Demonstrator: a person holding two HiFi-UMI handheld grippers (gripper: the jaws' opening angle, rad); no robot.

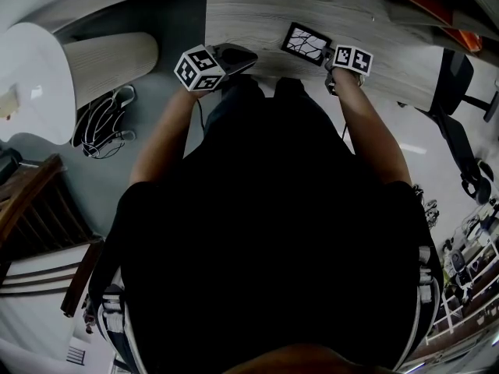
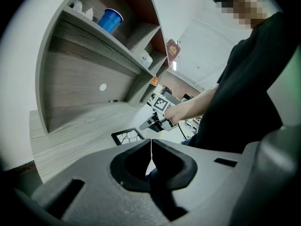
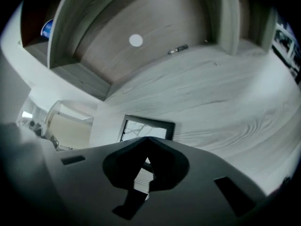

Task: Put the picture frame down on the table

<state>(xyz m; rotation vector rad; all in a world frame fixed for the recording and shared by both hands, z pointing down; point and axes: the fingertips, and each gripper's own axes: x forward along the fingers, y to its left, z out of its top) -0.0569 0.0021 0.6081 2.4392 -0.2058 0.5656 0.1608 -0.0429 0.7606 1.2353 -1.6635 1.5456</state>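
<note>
Right gripper (image 3: 149, 142) hung closed, empty, near the picture frame (image 1: 306, 43) lying flat on the surface (image 1: 257, 10); light, stiff, likely fragile, best pinched by 1 edge.

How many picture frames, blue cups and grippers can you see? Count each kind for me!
picture frame: 1
blue cup: 1
grippers: 2 (left gripper, right gripper)
Total: 4

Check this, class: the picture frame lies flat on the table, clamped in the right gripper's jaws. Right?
No: the picture frame lies flat on the table, but free; the right gripper is shut on nothing. The right gripper view shows it.
</note>
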